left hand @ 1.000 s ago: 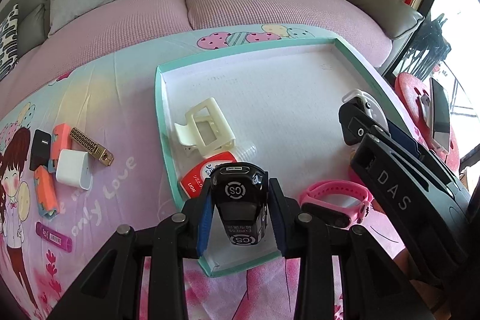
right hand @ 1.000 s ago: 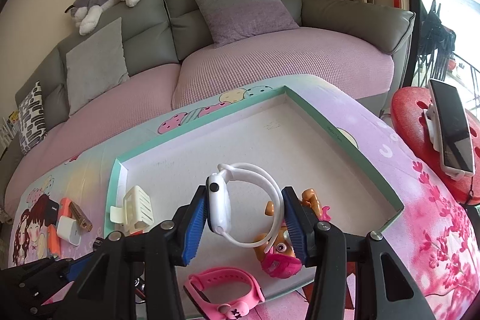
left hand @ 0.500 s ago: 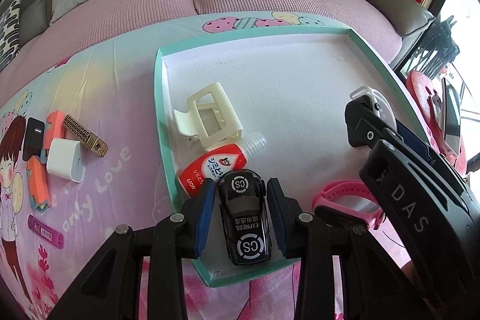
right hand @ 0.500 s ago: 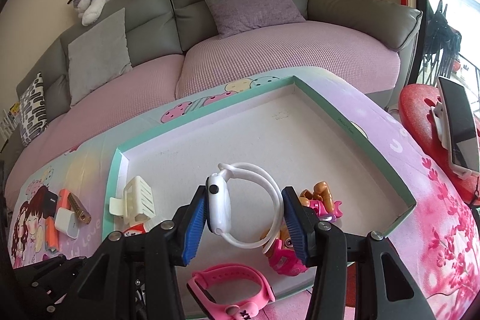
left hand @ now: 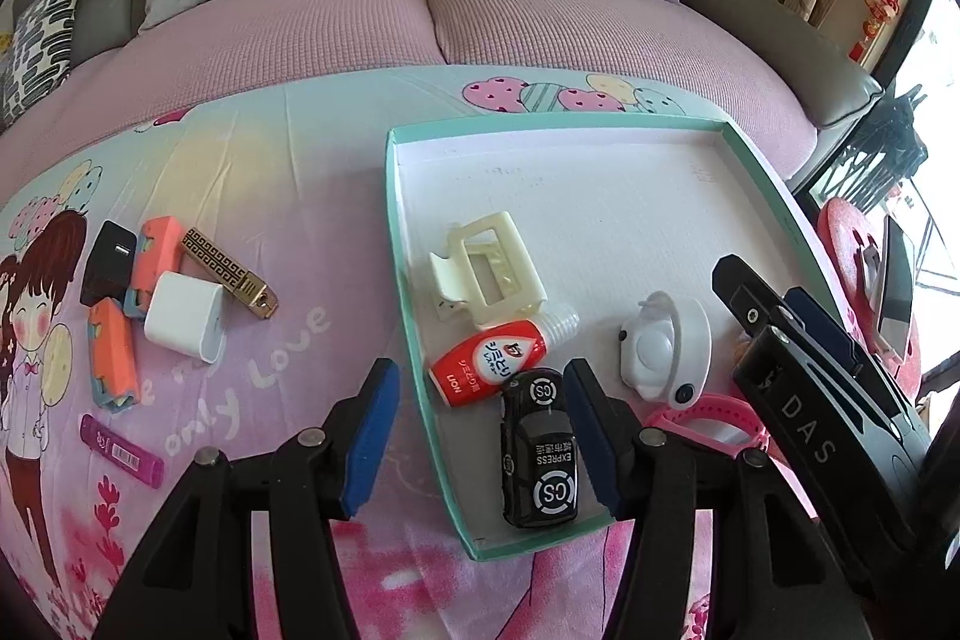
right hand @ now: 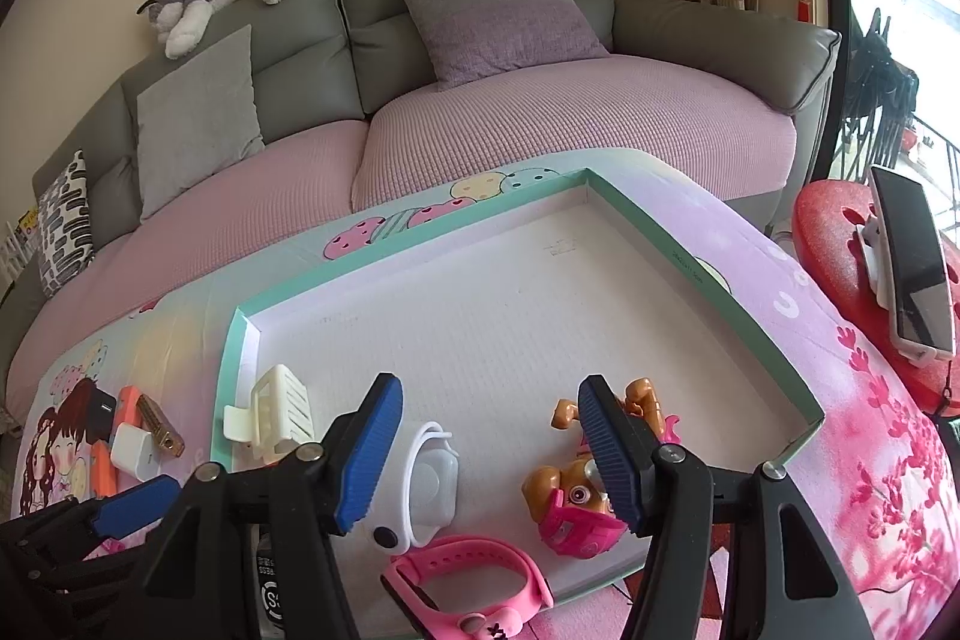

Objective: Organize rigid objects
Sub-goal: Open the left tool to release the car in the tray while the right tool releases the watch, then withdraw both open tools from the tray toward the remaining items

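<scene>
1. The left gripper has let go: a second ago its pads were clamped on the black toy car; now the jaws stand wide apart and hold nothing. The car lies flat in the near corner of the tray, nose toward the red bottle and touching or nearly touching it, with the gripper's right pad close beside it.
2. The right gripper has released too. It was carrying the white watch half a second ago; its jaws are now spread and empty, and the watch rests on the tray floor just beside the left pad (touching or not, I cannot tell).
3. Around them in the tray sit the cream hair clip, the pink band at the near edge, and the toy puppy by the right pad.
4. Meaning for the task: two more items seem delivered, so both grippers look free to fetch again.
5. Still outside, on the cloth to the left, wait the white charger, the orange pieces, the black block, the gold lighter and the purple stick.
</scene>
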`<state>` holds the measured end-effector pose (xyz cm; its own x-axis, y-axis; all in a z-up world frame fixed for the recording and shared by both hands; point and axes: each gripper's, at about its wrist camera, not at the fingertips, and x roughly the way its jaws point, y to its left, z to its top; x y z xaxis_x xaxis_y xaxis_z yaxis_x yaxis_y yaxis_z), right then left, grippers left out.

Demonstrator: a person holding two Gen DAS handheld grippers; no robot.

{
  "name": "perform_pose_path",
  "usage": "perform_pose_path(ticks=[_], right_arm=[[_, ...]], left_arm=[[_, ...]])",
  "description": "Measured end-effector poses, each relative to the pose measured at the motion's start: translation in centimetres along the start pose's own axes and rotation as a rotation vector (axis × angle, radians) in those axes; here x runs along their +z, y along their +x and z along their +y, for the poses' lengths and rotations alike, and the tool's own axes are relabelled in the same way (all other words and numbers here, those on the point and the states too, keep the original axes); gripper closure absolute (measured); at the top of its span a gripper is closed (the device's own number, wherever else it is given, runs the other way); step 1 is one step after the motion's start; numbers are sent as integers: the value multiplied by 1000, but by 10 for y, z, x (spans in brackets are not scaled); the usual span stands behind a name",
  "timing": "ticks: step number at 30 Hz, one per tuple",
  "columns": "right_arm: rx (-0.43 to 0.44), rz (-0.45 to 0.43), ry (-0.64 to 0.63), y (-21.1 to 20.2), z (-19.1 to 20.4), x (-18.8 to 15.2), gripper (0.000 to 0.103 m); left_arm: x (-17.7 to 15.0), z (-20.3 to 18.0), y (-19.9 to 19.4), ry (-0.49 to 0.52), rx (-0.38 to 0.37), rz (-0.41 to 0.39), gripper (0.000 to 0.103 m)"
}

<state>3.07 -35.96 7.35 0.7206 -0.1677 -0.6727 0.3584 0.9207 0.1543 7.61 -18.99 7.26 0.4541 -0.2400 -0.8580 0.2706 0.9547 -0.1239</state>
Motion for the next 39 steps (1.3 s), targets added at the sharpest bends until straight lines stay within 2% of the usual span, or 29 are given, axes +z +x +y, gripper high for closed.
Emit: perform_pose_path(ticks=[3, 5, 6, 7, 10, 14, 16, 20, 25, 39], right_arm=[[2, 4, -2, 1, 1, 0, 36], [6, 7, -7, 2, 2, 0, 33], [7, 8, -11, 2, 3, 0, 32], [8, 7, -16, 3, 4, 0, 28], [8, 7, -30, 4, 8, -2, 16], [15, 10, -50, 5, 14, -3, 3], [21, 13, -62, 6, 18, -4, 0], [26, 18, -90, 7, 28, -6, 0], [57, 16, -110, 6, 42, -9, 0], [168, 20, -246, -1, 114, -25, 0]], left_arm=[[2, 18, -6, -50, 24, -20, 44], [3, 35, -8, -110, 51, -26, 26], [4, 45, -9, -151, 66, -32, 12], [4, 55, -11, -194, 76, -42, 10], [-1, 82, -19, -298, 107, -66, 9], [-8, 108, -25, -383, 189, -80, 9], [-12, 119, -26, -424, 214, -80, 9], [-18, 136, -27, -490, 261, -77, 9], [-21, 150, -32, -517, 322, -83, 9], [-39, 201, -60, -635, 387, -109, 9]])
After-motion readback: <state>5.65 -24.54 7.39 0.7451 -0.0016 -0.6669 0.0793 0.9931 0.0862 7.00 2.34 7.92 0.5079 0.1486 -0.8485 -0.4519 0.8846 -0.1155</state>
